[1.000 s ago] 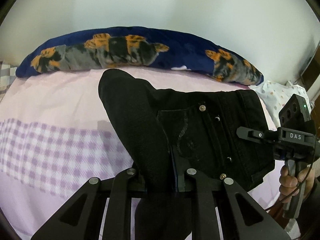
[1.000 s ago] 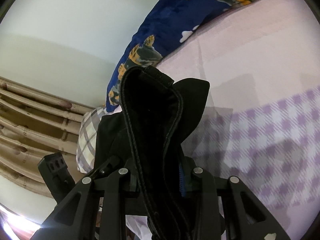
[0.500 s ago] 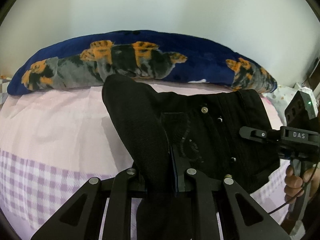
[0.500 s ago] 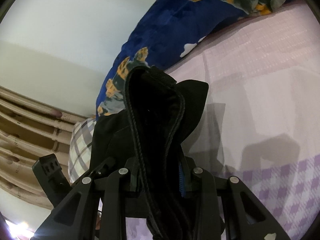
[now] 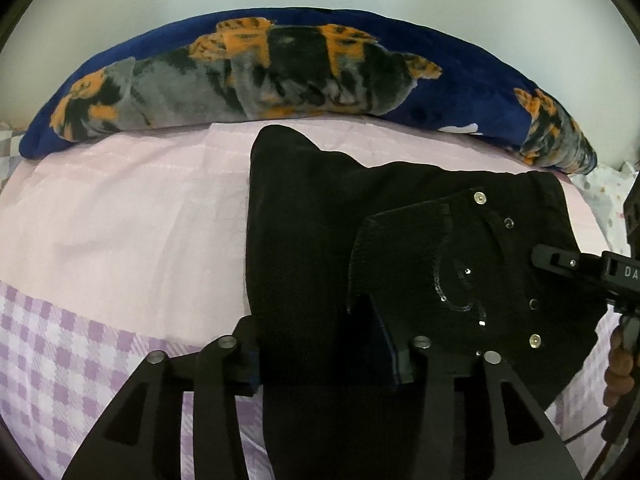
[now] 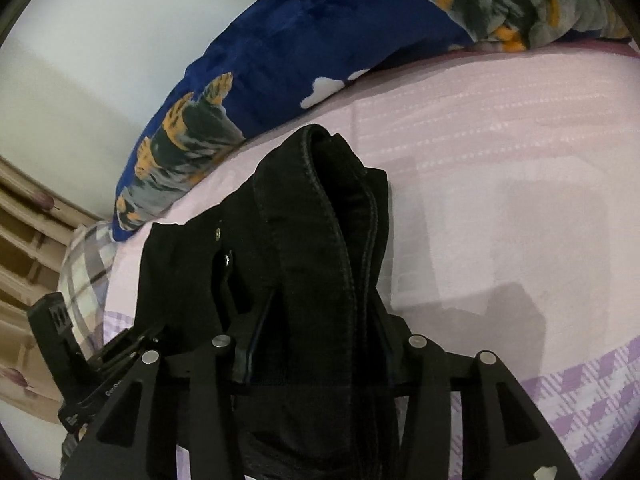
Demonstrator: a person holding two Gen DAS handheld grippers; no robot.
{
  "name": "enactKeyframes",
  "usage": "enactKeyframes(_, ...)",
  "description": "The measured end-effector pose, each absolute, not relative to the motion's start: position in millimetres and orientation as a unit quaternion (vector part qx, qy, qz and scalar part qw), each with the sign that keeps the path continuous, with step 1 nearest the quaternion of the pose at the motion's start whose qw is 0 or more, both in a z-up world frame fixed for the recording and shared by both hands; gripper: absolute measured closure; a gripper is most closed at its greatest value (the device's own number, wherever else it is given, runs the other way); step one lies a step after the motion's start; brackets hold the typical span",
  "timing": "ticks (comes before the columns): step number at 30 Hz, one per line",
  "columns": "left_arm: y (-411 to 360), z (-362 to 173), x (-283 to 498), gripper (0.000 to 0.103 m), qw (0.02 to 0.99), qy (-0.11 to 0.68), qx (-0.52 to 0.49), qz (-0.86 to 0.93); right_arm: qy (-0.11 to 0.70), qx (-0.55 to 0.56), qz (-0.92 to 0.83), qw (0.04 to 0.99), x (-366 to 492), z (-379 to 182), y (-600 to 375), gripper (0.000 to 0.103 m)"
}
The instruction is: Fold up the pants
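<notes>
The black pants (image 5: 320, 240) lie folded on the pink bed sheet (image 5: 140, 220), their back pocket with studs turned up. My left gripper (image 5: 324, 344) straddles the near edge of the fold. Its jaws are opening, and the cloth sits loose between the fingers (image 5: 248, 360). My right gripper (image 6: 316, 344) straddles the thick waistband fold of the pants (image 6: 304, 240). Its jaws are opening too, with cloth between them that the pads no longer pinch. In each view the other gripper shows at the side: the right gripper (image 5: 580, 268) and the left gripper (image 6: 60, 340).
A navy blanket (image 5: 280, 72) with orange and grey print runs along the wall behind the pants. A plaid pillow (image 6: 84, 264) and beige panelling (image 6: 24, 240) are at one end. A person's hand (image 5: 618, 368) holds the right gripper's handle. The purple checked sheet (image 5: 60, 360) lies nearer.
Both grippers have come down and forward toward the blanket with the pants. Their jaws, pinched on the cloth before, now stand wider, and the pants rest flatter on the sheet.
</notes>
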State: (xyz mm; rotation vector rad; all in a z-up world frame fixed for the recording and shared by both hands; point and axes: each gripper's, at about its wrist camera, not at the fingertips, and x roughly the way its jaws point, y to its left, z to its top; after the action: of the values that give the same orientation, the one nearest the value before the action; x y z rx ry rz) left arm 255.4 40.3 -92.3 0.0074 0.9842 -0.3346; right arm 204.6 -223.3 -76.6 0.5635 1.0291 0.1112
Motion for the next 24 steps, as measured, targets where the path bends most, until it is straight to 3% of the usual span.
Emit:
enactKeyframes(8, 34.5, -82.2, 233.8, 0.042, 0.866, 0.483, 0.036, -0.124, 0.506, 0.21, 0.026, 0.836, 187.5, -67.1, -207.4, 0.043)
enactKeyframes(14, 36.5, -73.4, 191.2, 0.039, 0.869, 0.48, 0.054, -0.107, 0.496, 0.177, 0.005, 0.85, 151.4, -57.5, -200.5, 0.031)
enactKeyframes(24, 46.9, -45.1, 114.5, 0.039, 0.891, 0.447, 0.036, -0.069, 0.436, 0.13, -0.019, 0.89, 75.4, -21.0, -180.2, 0.027)
